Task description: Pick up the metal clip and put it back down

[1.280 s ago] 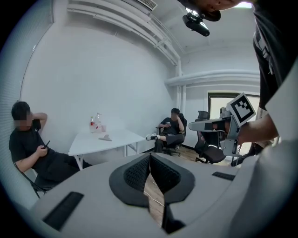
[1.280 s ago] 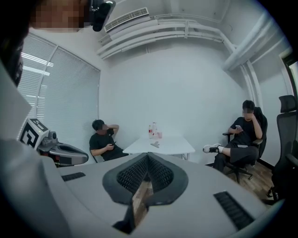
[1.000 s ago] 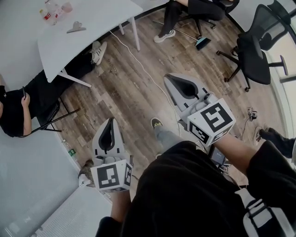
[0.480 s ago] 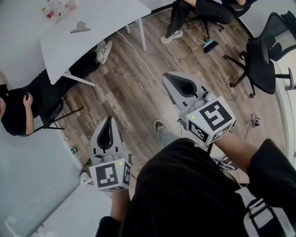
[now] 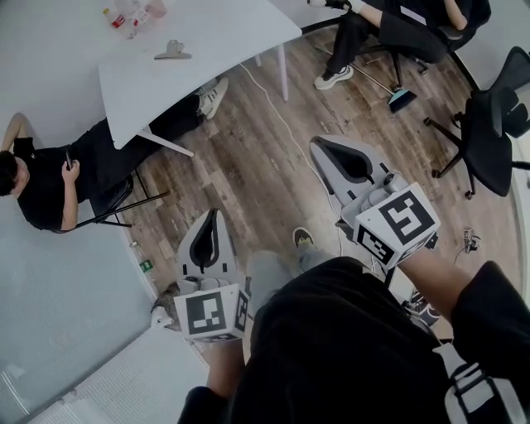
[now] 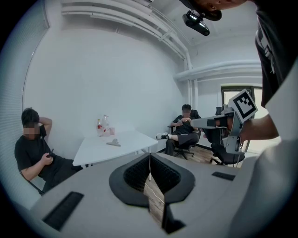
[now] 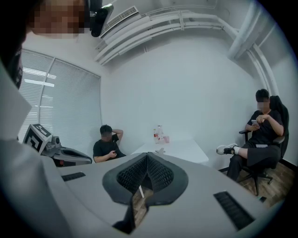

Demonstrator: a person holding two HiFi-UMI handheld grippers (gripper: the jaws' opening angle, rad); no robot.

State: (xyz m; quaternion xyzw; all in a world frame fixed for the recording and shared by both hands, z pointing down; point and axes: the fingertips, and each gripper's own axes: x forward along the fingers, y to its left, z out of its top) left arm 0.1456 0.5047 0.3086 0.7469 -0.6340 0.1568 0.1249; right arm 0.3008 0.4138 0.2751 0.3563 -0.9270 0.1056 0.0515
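- On the white rectangular table at the far upper left of the head view lies the small silver metal clip. It rests flat on the top, near a cluster of small plastic bottles and well apart from both grippers.
- The left gripper and the right gripper hang over the wooden plank floor. Each has its jaws pressed together with nothing between them.
- The step in hand looks like the approach. One gripper should come to the table and spread its jaws before it drops, then lower across the clip's narrow part, clear of the bottles.
- The clip's long, wide edge seems to run roughly across the head view, with its narrower handle end pointing towards the table's far side. It is too small to be surer.
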